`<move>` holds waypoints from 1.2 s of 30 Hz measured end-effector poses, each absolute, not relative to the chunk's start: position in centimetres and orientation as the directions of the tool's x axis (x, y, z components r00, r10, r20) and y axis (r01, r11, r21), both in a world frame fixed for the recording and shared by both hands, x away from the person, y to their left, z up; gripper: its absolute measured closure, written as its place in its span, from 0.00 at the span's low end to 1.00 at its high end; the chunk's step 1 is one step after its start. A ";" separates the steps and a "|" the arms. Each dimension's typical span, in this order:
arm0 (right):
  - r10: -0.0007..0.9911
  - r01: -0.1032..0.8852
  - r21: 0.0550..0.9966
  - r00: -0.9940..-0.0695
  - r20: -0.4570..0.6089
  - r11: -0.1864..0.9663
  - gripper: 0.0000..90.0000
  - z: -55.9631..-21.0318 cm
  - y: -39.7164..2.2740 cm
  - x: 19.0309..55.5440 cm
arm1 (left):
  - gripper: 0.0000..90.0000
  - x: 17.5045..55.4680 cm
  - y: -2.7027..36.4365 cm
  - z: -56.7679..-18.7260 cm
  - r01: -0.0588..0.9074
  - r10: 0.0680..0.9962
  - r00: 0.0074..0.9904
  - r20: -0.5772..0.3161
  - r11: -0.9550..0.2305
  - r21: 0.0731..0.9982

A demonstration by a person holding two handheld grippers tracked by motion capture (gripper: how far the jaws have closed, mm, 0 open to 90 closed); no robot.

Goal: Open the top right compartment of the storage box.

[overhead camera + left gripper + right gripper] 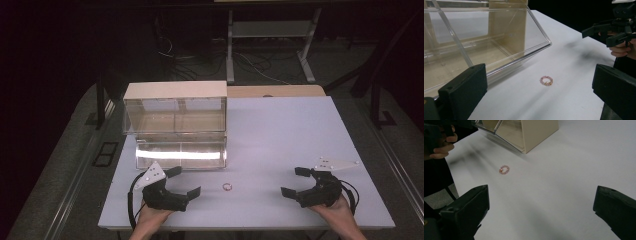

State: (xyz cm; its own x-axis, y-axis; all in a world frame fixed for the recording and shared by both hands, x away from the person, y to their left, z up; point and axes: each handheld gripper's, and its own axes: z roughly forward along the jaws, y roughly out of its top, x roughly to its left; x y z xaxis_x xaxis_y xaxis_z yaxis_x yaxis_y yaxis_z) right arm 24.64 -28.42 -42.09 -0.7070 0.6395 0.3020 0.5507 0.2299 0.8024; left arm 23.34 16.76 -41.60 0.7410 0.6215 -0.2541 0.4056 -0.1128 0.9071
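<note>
Bracelet: a small pink beaded ring-shaped bracelet [228, 186] lies flat on the white table top [280, 140], near the front edge, between the two grippers and apart from both. In the left gripper view [546, 81] it sits just right of the near lip of the case.

Case: a clear plastic two-tier display case with a beige top and side panel [175, 122] stands at the far left of the table, its lower bin open toward the person.

Left gripper: the black two-jaw gripper in the left hand [184, 182] rests low at the near left, jaws spread wide, nothing between them.

Right gripper: the black two-jaw gripper in the right hand [292, 182] rests at the near right, jaws likewise wide and empty, pointing left toward the bracelet.

Handling, as I judge it: very light, likely strung on elastic, so it should flex and squash rather than hold its round shape. The beads look smooth and could roll or slip out of flat pads. It lies so low that the jaws must come nearly to the table.

Where to grip: across one side of the loop, pinching the strand of beads.

Hard to make out: single beads and any clasp are too small to tell. The case's clear walls throw glare, so its inner dividers are unclear.
</note>
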 end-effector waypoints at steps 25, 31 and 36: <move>0.628 0.567 0.791 -0.708 0.324 0.231 0.00 -42.3 -28.5 24.7 | 0.00 23.0 15.7 -41.1 0.412 0.595 0.768 -0.239 -0.172 0.895; 0.629 0.568 0.793 -0.705 0.328 0.222 0.00 -42.2 -28.6 24.7 | 0.00 23.1 15.6 -40.5 0.418 0.586 0.774 -0.242 -0.185 0.889; 0.630 0.572 0.790 -0.702 0.332 0.221 0.00 -42.2 -28.7 24.6 | 0.00 23.1 15.4 -39.7 0.423 0.571 0.782 -0.249 -0.194 0.885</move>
